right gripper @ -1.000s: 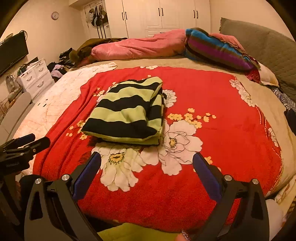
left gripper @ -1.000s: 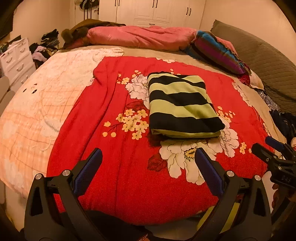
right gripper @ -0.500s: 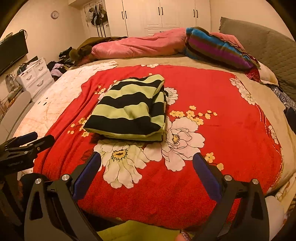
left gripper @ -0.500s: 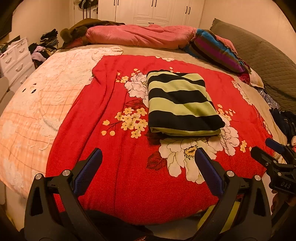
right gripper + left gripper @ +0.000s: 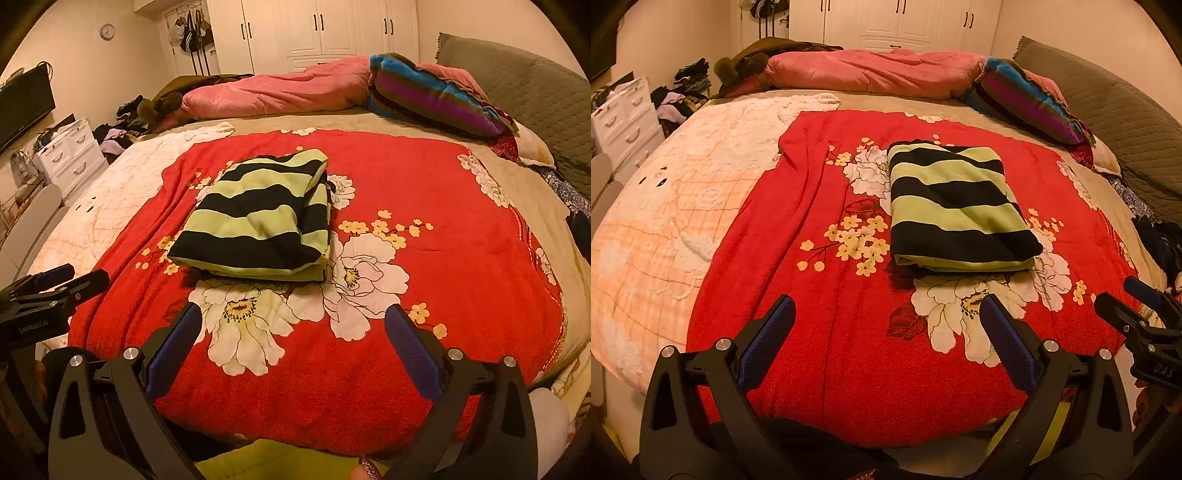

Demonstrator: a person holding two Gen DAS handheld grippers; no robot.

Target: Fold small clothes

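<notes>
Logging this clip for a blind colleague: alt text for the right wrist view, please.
A folded green-and-black striped garment lies on a red floral blanket spread over a bed. The open right gripper hovers empty in the foreground; the left gripper shows at the left edge.

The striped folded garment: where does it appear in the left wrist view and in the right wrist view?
Left wrist view: the striped folded garment lies right of centre, beyond the open left gripper.
Right wrist view: it lies left of centre, beyond the open right gripper.
Shared landmark: the large white flower on the red blanket, at the garment's near edge.
</notes>
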